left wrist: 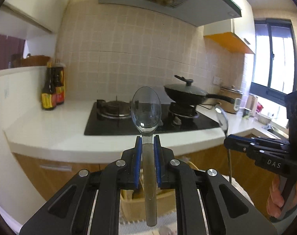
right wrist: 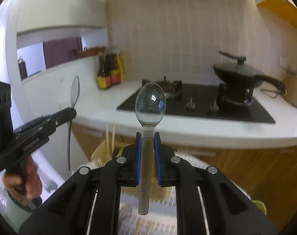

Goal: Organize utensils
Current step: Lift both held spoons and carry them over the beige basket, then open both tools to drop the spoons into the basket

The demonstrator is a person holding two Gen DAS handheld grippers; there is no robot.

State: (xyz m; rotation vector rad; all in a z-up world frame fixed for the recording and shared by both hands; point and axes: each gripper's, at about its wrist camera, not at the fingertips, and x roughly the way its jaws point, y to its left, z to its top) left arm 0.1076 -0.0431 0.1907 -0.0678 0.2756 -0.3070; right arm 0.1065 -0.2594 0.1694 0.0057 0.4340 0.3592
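Before the kitchen stove [left wrist: 152,115], each hand-held gripper, left [left wrist: 148,143] and right [right wrist: 148,140], pinches a clear spoon [left wrist: 146,109].

1. Left wrist view looks along its own jaws, slightly downward, toward the gas hob [left wrist: 148,113] on the white counter [left wrist: 50,129] — at mid distance.
2. Right wrist view faces the same hob [right wrist: 197,103] from further right; both share wok [right wrist: 238,74] and sauce bottles [right wrist: 109,72].

The basket [right wrist: 103,152] sat mostly hidden behind the right gripper [right wrist: 148,143]. Bottle labels [left wrist: 48,100] were too blurred to read. The person's hand [left wrist: 279,199] was cut by the frame edge.
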